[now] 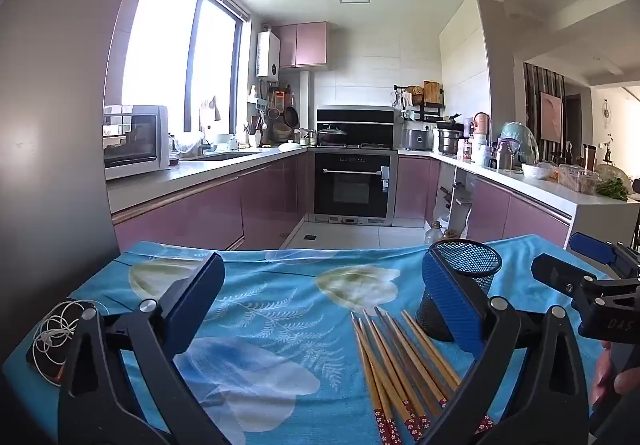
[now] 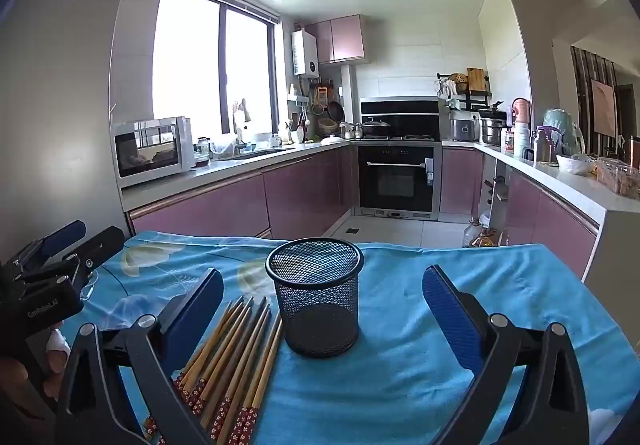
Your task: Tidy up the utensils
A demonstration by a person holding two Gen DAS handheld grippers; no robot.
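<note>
Several wooden chopsticks [image 1: 400, 369] with red patterned ends lie side by side on the blue floral cloth [image 1: 280, 309]. A black mesh cup [image 1: 468, 277] stands upright and empty just right of them. My left gripper [image 1: 324, 309] is open above the cloth, its right finger in front of the cup. In the right wrist view the chopsticks [image 2: 232, 357] lie left of the mesh cup [image 2: 316, 293], and my right gripper [image 2: 324, 309] hangs open with the cup between and beyond its fingers, untouched.
A coiled white cable [image 1: 56, 333] lies at the cloth's left edge. The other gripper [image 1: 592, 285] and a hand show at the right edge; the left one [image 2: 44, 285] appears at the left. Behind the table are kitchen counters [image 2: 192, 181], an oven [image 2: 396, 181] and a microwave [image 2: 152, 153].
</note>
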